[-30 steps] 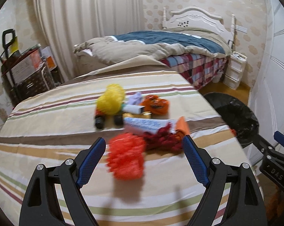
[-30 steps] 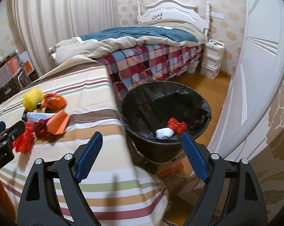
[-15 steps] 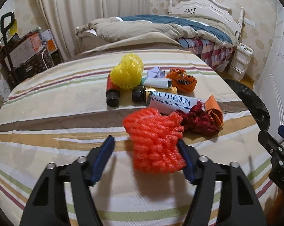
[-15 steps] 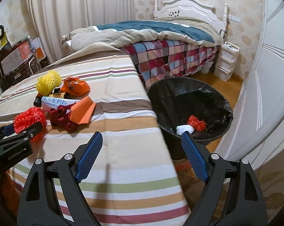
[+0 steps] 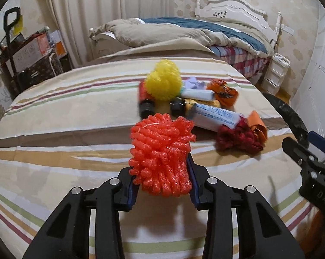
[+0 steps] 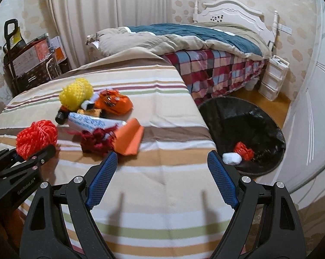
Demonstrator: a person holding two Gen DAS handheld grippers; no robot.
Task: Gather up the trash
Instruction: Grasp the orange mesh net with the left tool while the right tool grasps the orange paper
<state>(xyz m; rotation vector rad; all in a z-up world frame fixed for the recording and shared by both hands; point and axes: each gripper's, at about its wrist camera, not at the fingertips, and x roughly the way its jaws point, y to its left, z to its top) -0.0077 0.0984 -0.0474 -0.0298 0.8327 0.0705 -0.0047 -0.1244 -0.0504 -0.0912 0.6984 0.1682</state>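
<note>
Left tool (image 5: 162, 172) jaws closing around red foam net (image 5: 161, 153).

The tabletop (image 6: 162, 194) wears a cream cloth striped tan, brown, green and maroon. On it lie an orange-red foam net (image 5: 161, 155), a yellow net (image 5: 164, 83), a dark red net (image 5: 237, 138) and folded orange paper (image 6: 130, 139). The bin (image 6: 259, 129) is black; the far bed (image 6: 222, 69) has red-and-blue checks under teal.

- Illumination: warm, even indoor light from overhead; no glare.
- Shadows: soft finger shadows fall on the striped cloth (image 6: 162, 185) toward 12 o'clock.
- Blur: slight motion smear on the trash pile (image 5: 197, 105) (left view).
- Distortion: strong fisheye bending, black vignette corners.
</note>
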